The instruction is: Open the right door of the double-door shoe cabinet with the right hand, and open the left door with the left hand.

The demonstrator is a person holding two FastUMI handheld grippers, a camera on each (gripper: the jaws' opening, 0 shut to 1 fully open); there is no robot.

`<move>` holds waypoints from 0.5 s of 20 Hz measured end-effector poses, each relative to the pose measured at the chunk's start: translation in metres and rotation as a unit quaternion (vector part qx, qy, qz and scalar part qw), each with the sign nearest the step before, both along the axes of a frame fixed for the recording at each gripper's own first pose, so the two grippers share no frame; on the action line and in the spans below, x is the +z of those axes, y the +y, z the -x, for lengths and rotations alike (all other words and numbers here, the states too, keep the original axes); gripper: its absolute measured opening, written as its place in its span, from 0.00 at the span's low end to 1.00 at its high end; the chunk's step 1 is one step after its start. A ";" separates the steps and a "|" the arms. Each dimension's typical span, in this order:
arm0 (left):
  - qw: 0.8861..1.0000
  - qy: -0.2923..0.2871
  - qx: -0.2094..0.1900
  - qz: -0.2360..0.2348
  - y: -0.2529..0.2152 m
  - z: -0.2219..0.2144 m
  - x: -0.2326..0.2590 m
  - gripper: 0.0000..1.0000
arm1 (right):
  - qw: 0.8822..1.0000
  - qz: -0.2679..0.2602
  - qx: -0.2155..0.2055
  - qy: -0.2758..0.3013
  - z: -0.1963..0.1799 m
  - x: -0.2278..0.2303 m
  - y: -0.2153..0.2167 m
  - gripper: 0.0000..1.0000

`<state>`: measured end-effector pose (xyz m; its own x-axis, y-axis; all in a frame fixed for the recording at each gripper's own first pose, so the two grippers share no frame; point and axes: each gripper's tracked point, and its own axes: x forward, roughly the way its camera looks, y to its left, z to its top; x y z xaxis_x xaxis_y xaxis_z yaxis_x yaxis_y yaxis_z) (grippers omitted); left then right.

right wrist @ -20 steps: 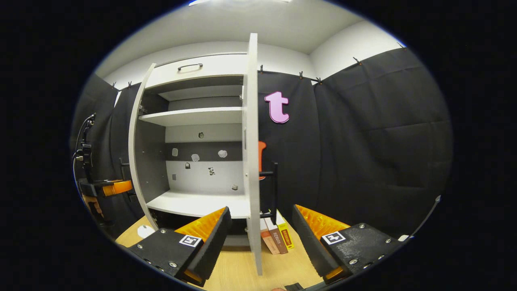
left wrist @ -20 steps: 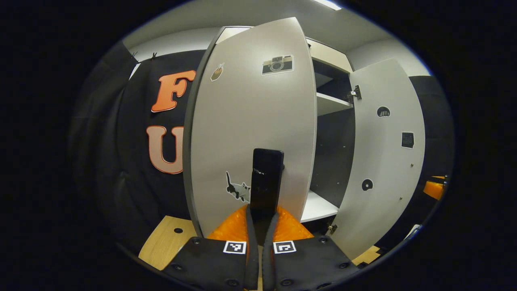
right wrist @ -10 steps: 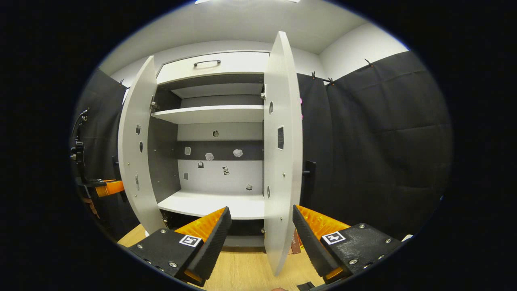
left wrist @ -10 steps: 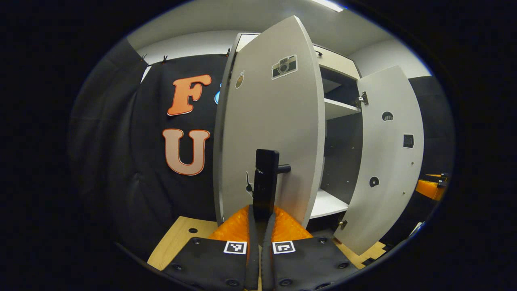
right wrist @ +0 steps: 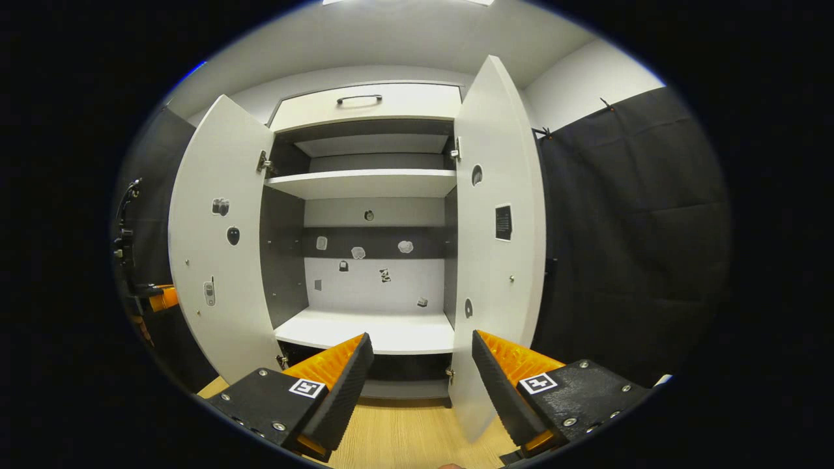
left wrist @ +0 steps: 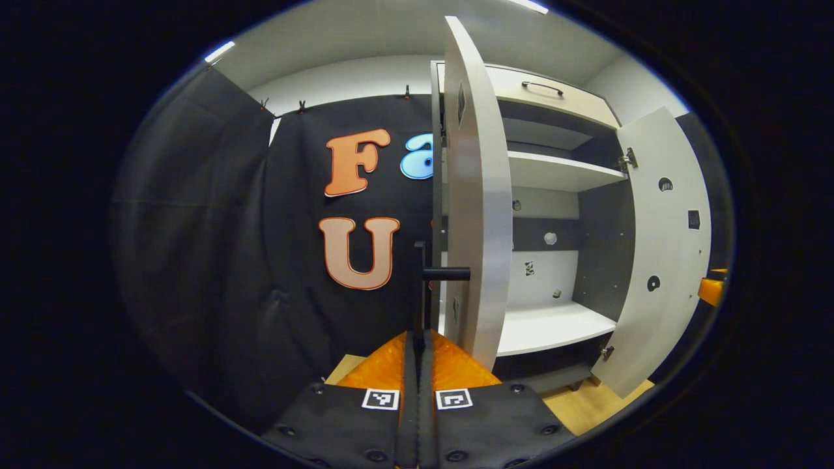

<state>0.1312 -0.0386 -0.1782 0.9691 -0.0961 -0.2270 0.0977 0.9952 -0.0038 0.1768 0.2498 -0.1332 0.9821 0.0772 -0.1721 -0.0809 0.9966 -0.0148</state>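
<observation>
Left gripper [left wrist: 419,345] jaws pinching left door handle [left wrist: 422,286]; right gripper [right wrist: 422,365] jaws spread; both doors open.

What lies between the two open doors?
In the right gripper view, the open cabinet interior: a shelf above, the bottom board below, small stickers on the back panel. No shoes between left door and right door.

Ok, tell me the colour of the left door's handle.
Black; the handle shows best in the left gripper view.
</observation>
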 end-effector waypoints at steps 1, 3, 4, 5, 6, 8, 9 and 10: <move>1.000 0.003 -0.008 0.017 -0.001 0.001 -0.001 0.07 | 1.000 0.001 0.001 0.000 0.002 -0.001 0.005 0.93; 1.000 0.006 -0.019 0.020 0.001 0.001 -0.001 0.06 | 1.000 0.002 0.003 0.002 0.006 -0.001 0.015 0.93; 1.000 0.005 -0.022 0.022 0.002 0.001 -0.001 0.07 | 1.000 0.001 0.004 0.001 0.008 -0.001 0.018 0.93; 0.999 0.006 -0.025 0.025 0.002 0.002 0.000 0.06 | 1.000 0.002 0.003 0.000 0.011 0.000 0.019 0.93; 0.999 0.008 -0.029 0.030 0.002 0.004 0.000 0.07 | 1.000 0.002 0.002 -0.001 0.012 0.000 0.021 0.93; 0.999 0.012 -0.035 0.038 0.003 0.010 0.002 0.06 | 1.000 0.005 0.001 0.001 0.016 -0.001 0.024 0.93; 0.998 0.014 -0.037 0.041 0.004 0.013 0.003 0.07 | 1.000 0.007 0.000 0.001 0.017 -0.001 0.024 0.93; 0.998 0.016 -0.039 0.045 0.004 0.017 0.006 0.07 | 1.000 0.008 -0.002 0.000 0.018 0.000 0.024 0.93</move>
<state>0.1138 -0.0345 -0.1724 0.9507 -0.1912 -0.2443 0.1724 0.9803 -0.0964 0.1589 0.2741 -0.1332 0.9824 0.0714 -0.1727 -0.0778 0.9965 -0.0306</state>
